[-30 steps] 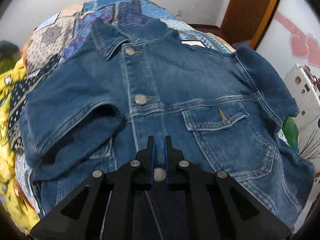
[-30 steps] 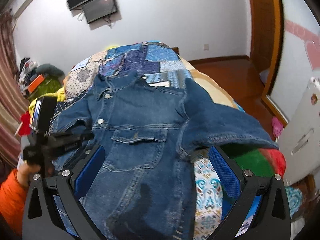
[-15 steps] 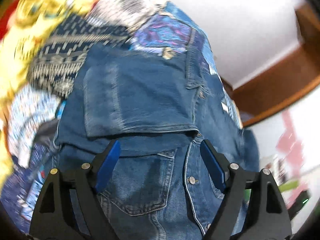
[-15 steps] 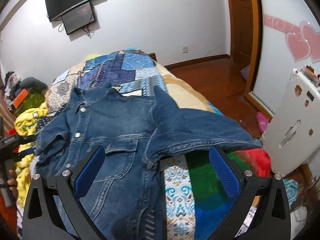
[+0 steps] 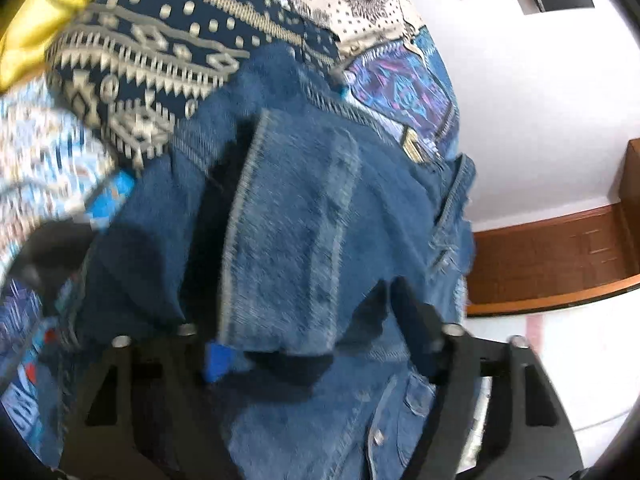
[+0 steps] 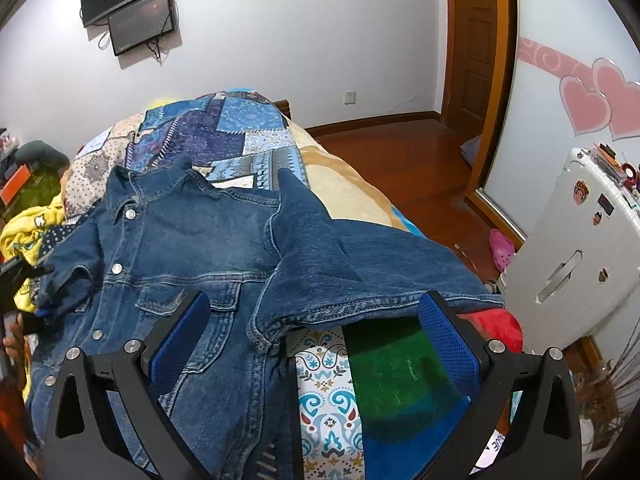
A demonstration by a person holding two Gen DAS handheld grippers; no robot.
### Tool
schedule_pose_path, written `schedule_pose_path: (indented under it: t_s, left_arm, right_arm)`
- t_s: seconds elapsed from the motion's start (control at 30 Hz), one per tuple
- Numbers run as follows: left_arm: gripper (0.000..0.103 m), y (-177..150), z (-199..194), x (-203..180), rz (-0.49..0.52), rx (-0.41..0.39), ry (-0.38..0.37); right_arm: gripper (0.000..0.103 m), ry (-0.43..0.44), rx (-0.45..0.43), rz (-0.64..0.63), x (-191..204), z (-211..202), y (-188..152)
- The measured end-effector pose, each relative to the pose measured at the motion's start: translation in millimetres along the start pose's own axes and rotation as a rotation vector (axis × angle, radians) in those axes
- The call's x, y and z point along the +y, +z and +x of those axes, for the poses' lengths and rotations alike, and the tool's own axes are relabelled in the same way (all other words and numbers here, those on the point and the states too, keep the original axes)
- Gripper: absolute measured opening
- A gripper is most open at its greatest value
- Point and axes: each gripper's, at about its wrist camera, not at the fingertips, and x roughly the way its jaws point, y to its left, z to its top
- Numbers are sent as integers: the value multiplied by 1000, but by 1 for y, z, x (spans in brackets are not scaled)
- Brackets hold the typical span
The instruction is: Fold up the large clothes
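Denim jacket (image 6: 192, 248) spread on patchwork quilt (image 6: 224, 128); no legible label; left gripper (image 5: 312, 344) spread wide around sleeve cuff (image 5: 288, 240); right gripper (image 6: 312, 340) spread wide, empty.

Blue denim jacket (image 6: 208, 240) on a blue-patterned patchwork quilt (image 6: 240, 128); yellow cloth (image 6: 28, 224) beside.

White walls (image 6: 280, 40) enclose the room; a dark screen (image 6: 136, 4) hangs high on the far one. A patchwork quilt (image 6: 224, 128) covers the bed. Past the bed's right edge lie a reddish wooden floor (image 6: 400, 160), a brown door (image 6: 476, 40), pink heart decals (image 6: 600, 100) and a white suitcase (image 6: 572, 256).
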Motion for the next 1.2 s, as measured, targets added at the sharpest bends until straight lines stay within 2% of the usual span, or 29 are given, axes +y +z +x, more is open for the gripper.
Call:
schedule_pose_path:
  t_s: [0.03, 0.07, 0.13, 0.2, 0.23, 0.37, 0.47, 0.53, 0.67, 0.7, 0.77, 0.9, 0.93, 1.03, 1.07, 1.17, 1.2]
  left_arm:
    - [44, 2, -1, -8, 46, -24, 60]
    - [41, 4, 0, -11, 73, -39, 92]
    - [23, 0, -7, -36, 190, -113, 188]
    - [21, -7, -18, -66, 331, -194, 276]
    - [21, -9, -22, -80, 388, -225, 292]
    - [19, -22, -29, -156, 625, -301, 314]
    - [18, -42, -28, -217, 772, -340, 277]
    - [18, -60, -27, -245, 835, -334, 228]
    - [17, -99, -4, -292, 931, -257, 122]
    - [11, -111, 8, -301, 957, -219, 99]
    - [8, -129, 33, -311, 996, -151, 88]
    - [8, -165, 93, -301, 1018, 75, 93]
    - [8, -173, 110, -293, 1010, 162, 95]
    - [10, -190, 129, -278, 1004, 281, 124]
    - [11, -193, 131, -278, 1005, 294, 134]
    - [26, -197, 121, -278, 1012, 312, 117]
    - [40, -195, 112, -280, 1012, 301, 96]
  right_arm:
    - [103, -1, 2, -1, 0, 0, -1]
    - [103, 0, 7, 1, -1, 2, -1]
    - [103, 2, 7, 6, -2, 1, -2]
    - [103, 1, -7, 18, -6, -1, -2]
    - [103, 0, -15, 29, -9, -2, -2]
    - [103, -1, -24, 69, -25, -4, -2]
    - [103, -25, -33, 89, -40, -7, -3]
    - [103, -34, -37, 109, -52, -10, -4]
    - [103, -45, -35, 155, -76, -13, -5]
    - [103, -47, -35, 167, -81, -15, -5]
    - [103, -46, -30, 190, -91, -16, -7]
    - [103, 4, 13, 239, -107, -12, -10]
    - [103, 18, 28, 249, -111, -10, -11]
    - [103, 43, 64, 275, -124, -5, -16]
    - [103, 51, 76, 288, -128, -3, -17]
    - [103, 99, 105, 340, -141, 3, -20]
    - [103, 122, 113, 360, -145, 5, -20]
